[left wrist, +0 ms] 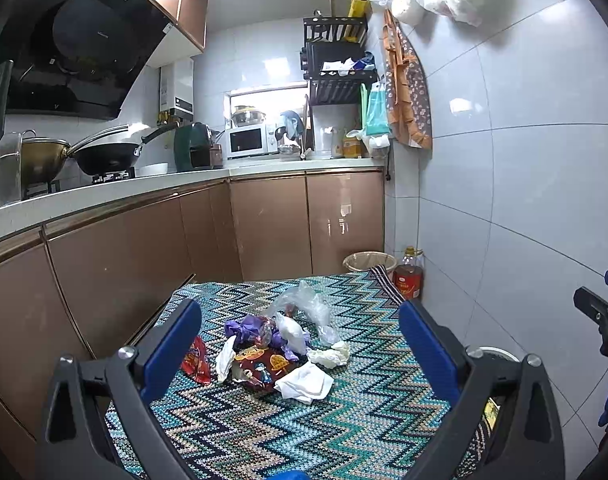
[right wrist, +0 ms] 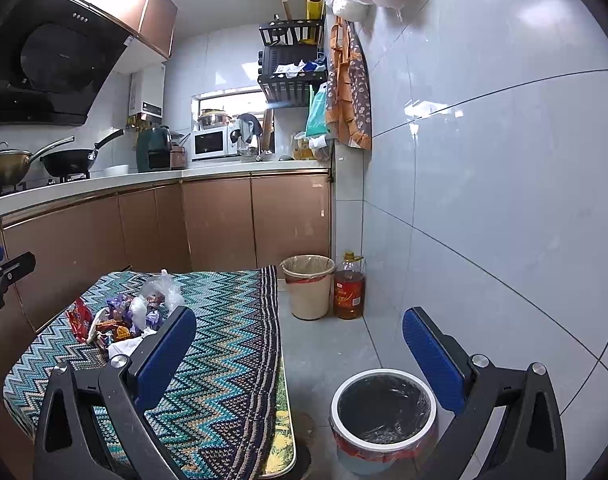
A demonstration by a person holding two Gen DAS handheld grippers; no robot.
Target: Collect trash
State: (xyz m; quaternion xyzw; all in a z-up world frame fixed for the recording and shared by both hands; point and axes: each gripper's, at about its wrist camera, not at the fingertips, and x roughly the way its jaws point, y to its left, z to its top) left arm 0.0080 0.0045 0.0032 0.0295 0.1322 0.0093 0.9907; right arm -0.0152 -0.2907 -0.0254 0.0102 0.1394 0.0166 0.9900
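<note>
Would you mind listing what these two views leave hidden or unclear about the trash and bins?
- Trash pile: right wrist view, near part hidden behind a gripper finger.
- White-rimmed bin: left wrist view, only a rim sliver shows.
- Beige bin: contents hidden by its wall.
- Wrapper print: too small.

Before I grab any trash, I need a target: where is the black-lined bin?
In the right wrist view, the black-lined bin stands on the floor, right of the table.
</note>
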